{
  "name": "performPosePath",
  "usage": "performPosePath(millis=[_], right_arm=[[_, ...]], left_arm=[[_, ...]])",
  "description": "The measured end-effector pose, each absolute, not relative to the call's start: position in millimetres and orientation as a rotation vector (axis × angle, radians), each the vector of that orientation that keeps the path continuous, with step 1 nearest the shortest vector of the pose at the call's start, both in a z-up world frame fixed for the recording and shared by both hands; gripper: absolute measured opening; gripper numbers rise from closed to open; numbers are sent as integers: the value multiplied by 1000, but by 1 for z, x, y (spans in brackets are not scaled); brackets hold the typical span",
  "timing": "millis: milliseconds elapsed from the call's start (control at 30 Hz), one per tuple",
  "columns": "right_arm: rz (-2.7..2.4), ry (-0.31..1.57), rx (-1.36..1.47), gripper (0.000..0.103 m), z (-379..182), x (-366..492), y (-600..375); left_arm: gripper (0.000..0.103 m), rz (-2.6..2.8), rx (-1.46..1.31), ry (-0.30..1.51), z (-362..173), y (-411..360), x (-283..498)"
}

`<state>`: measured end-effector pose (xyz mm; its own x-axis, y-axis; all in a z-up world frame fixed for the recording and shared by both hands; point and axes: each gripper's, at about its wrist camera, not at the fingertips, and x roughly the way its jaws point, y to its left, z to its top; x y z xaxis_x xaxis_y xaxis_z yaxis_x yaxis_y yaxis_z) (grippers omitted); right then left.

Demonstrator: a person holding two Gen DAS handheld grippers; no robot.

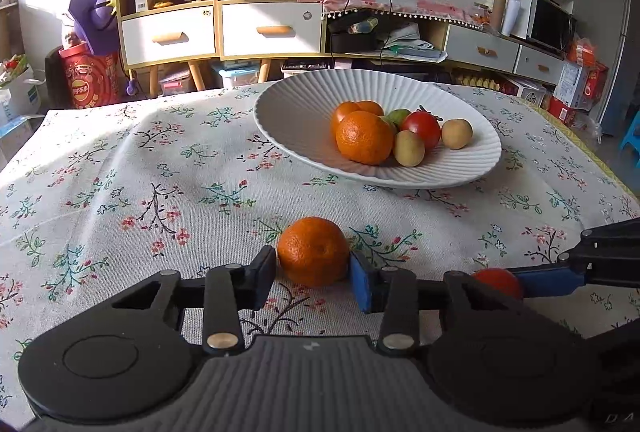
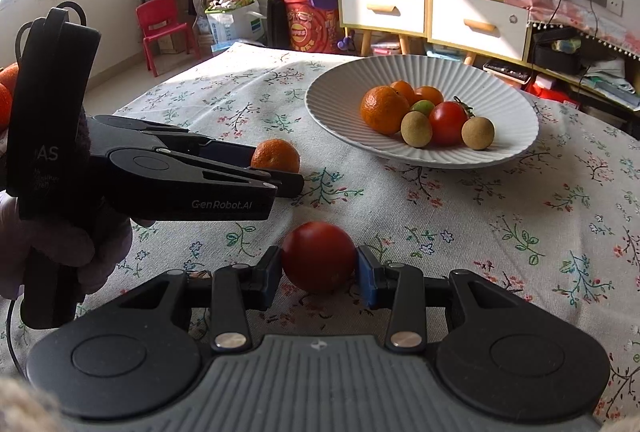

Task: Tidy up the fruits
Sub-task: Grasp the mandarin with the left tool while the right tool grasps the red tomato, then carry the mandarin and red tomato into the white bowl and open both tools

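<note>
While the left hand-held gripper sat low over the counter, its two pads pressed either side of a mandarin, holding it. Right hand-held gripper was clamped the same way on a red tomato, both pads touching it, fruit at or just above the cloth, cannot tell which. In the right wrist view the left tool came in from the left side, gloved hand around its handle, mandarin at its tips, just beyond and left of the tomato. In the left wrist view the right tool's blue-padded finger entered from the right edge, tomato partly hidden behind the left tool's linkage. Floral tablecloth covered the counter. Nothing lay between the held fruits and the plate. White ribbed plate sat farther back, right of centre, well apart from both tools. On it, bunched together: three mandarins, one green fruit mostly hidden behind them, one stemmed tomato, two small tan round fruits, one touching the big mandarin, the other just right of the tomato. Shelving, fan and drawers stood behind the counter.
</note>
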<state>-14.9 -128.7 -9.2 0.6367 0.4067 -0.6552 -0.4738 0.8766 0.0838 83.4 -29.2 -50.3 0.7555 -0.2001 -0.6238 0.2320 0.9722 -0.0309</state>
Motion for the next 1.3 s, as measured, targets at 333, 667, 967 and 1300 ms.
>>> performPosePath(millis=[333, 667, 967, 1300], right_arm=[[500, 718, -102, 36, -8, -14, -126], [502, 695, -105, 36, 6, -15, -120], [485, 641, -65, 36, 28, -9, -125], [403, 575, -4, 36, 50, 16, -144]], left_arm=[[44, -254, 36, 714, -44, -17, 73], [44, -245, -8, 732, -25, -11, 64], [44, -231, -55, 738, -7, -6, 63], [44, -218, -131, 699, 12, -6, 75]])
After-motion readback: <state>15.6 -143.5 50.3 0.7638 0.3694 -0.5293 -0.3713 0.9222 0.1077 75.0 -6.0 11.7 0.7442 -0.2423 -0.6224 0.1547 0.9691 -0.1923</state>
